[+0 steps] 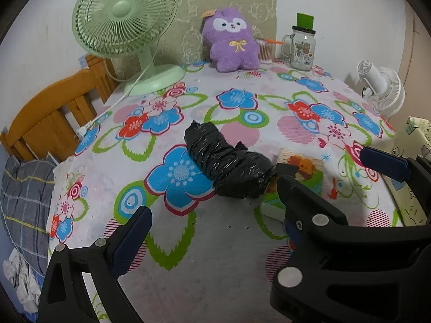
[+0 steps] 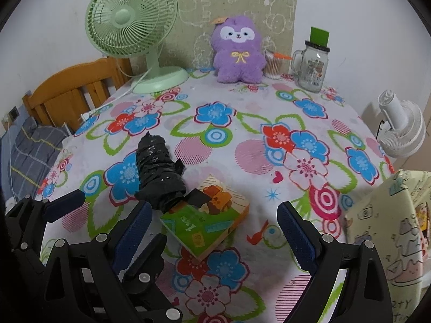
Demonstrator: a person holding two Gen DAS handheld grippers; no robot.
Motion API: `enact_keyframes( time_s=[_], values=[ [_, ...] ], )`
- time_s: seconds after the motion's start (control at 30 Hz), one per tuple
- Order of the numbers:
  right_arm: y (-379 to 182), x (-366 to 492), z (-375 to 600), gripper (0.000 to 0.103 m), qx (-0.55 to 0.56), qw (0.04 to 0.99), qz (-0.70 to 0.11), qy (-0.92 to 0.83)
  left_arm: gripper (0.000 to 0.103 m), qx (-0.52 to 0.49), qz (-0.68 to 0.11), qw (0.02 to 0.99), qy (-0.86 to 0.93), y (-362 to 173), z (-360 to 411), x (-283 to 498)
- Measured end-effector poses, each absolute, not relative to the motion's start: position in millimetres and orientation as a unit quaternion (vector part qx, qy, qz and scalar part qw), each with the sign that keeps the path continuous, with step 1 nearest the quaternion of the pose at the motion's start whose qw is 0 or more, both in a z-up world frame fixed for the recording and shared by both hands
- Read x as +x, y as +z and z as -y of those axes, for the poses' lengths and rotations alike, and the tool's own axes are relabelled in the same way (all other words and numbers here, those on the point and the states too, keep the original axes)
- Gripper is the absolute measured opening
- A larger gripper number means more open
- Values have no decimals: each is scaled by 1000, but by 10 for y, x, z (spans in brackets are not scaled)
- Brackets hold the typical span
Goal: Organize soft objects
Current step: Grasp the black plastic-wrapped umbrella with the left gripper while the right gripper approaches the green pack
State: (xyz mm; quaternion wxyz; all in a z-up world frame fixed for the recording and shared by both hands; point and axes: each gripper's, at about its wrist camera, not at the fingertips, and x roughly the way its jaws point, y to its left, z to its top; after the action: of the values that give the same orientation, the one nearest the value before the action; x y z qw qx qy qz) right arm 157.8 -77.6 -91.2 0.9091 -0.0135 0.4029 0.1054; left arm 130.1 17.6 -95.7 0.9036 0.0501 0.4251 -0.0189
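Both grippers hang over the near edge of the table (image 2: pixel 309 123), side by side and tilted steeply down toward its flowered cloth.

The right gripper (image 2: pixel 214 226) has its jaws spread wide with nothing pressed between the pads. Between its blue fingers (image 2: pixel 295 231) lies the box (image 2: pixel 212 215), green and cream, flat on the cloth near the near edge; neither finger touches it.

The left gripper (image 1: pixel 215 207) also stands wide, holding nothing. In the right wrist view it sits just left of the right gripper, one of its fingers crossing behind the right one's left finger. Whether any pad touches the roll I cannot tell.

The roll (image 2: pixel 159 172), a bundle of black plastic, lies just beyond the left gripper's fingertips, in the middle of the near half of the table. Its near end rests against the far corner of the box.

At the far edge the plush (image 2: pixel 238 51), purple, sits upright against a board on the wall. The green fan (image 2: pixel 132 24) stands at the far left corner, a jar (image 2: pixel 312 67) toward the far right.
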Motion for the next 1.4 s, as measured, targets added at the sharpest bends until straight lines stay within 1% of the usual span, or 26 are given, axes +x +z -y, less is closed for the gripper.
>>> enact_keyframes(
  time_s=[0.5,0.53,0.63,0.7,0.77,0.97,1.17,1.4],
  values=[
    [-1235,1815,668,96,-18,884,-454,110,100,53,-463,885,-10,-1177,-196,1395],
    [-1252,1827,666,95,-17,883,-457,109,100,56,-465,884,-12,-1192,-183,1400],
    [-1298,1850,674,86,-11,877,-466,114,100,57,-470,881,-13,-1222,-177,1419],
    [-1304,1851,673,85,-14,878,-464,115,100,57,-469,881,-14,-1224,-178,1422],
    [-1306,1851,669,78,-17,880,-461,117,100,56,-469,881,-15,-1227,-177,1426],
    [-1282,1835,685,70,-19,881,-458,118,100,57,-469,881,-15,-1225,-169,1430],
    [-1221,1774,809,68,-15,885,-452,108,100,69,-464,883,-15,-1196,-84,1408],
    [-1089,1712,1014,67,0,894,-437,96,100,77,-450,890,-16,-1095,54,1407]
  ],
)
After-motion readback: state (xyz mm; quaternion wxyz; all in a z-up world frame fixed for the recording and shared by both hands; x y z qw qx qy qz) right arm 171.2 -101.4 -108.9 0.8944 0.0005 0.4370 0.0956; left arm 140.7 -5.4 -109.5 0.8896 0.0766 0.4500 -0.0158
